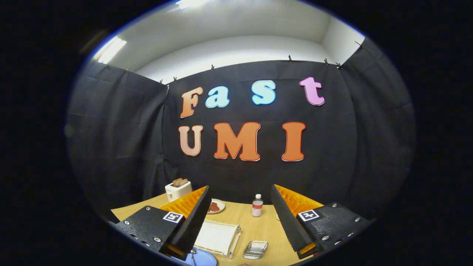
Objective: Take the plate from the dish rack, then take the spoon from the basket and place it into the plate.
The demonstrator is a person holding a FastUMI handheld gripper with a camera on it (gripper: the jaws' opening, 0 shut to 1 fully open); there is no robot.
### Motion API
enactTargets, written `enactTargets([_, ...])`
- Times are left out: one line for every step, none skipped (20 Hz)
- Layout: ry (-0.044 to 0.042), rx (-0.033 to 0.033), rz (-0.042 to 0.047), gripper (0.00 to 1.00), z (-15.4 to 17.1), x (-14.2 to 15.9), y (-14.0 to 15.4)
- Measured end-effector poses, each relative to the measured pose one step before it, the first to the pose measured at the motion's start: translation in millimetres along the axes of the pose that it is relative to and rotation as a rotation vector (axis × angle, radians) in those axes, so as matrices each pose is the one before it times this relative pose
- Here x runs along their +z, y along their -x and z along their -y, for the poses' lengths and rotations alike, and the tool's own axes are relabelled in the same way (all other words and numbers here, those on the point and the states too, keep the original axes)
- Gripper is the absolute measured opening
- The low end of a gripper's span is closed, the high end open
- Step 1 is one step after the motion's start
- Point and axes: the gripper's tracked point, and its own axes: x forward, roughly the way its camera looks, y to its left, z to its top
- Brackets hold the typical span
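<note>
The gripper [240, 218] is held above the wooden desk [258, 225], its two fingers [196, 218] spread wide apart with nothing between them and nothing touching either one; they are released, grasping no object.

In the gap between the fingers, lower centre of the frame, lies a pale rack-like tray [217, 238] with thin rods along its right side, flat on the desk. Just below it, at the bottom edge and partly cut off, sits a blue plate [203, 258] with a metal spoon [193, 256] lying on it; only the near part of both can be seen, close by the inner side of the left finger. To the right of the rack, still between the fingers, is a small clear dish or basket [255, 249] that looks empty.

Beyond the fingers, toward the black cloth wall, a small bottle [257, 205] with a white cap stands upright in the middle of the desk. Left of it a small plate with something brown on it [215, 206] peeks out beside the left finger. Further left, at the desk's far corner, a white toaster [178, 189] holds slices of bread.
</note>
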Motion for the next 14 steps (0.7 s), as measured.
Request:
enactTargets([0.02507,-0.02235,0.00484,0.97,2.86,2.62,-0.39])
enactTargets([0.02532,-0.02095,-0.01417,0.96,3.42,-2.57,-0.91])
enactTargets([0.02425,-0.00568,-0.0109,0.97,0.33,-0.64,1.86])
enactTargets([0.01262,-0.00269,0.00189,0.97,0.08,2.68,1.52])
enactTargets([0.00002,0.00011,0.00309,0.97,-1.97,3.17,-1.57])
enactTargets([-0.01208,0.00464,0.0046,0.97,-2.49,3.09,-0.05])
enactTargets([-0.01121,0.00036,-0.00481,0.97,-0.36,-0.23,0.42])
enactTargets([-0.01031,-0.00826,-0.00547,0.97,2.57,0.01,0.13])
enactTargets([-0.00994,-0.0076,0.00176,0.98,3.48,1.87,-1.36])
enactTargets([-0.0112,-0.00893,0.00403,0.98,2.58,2.31,-0.26])
enactTargets([-0.00754,-0.00291,0.00588,0.98,1.18,1.84,0.52])
enactTargets([-0.00452,-0.00784,0.00911,0.98,2.11,2.88,0.29])
enactTargets([0.0008,-0.00406,0.00947,0.98,1.41,2.2,1.44])
enactTargets([0.00671,-0.01054,0.00899,0.98,3.05,1.68,-0.26])
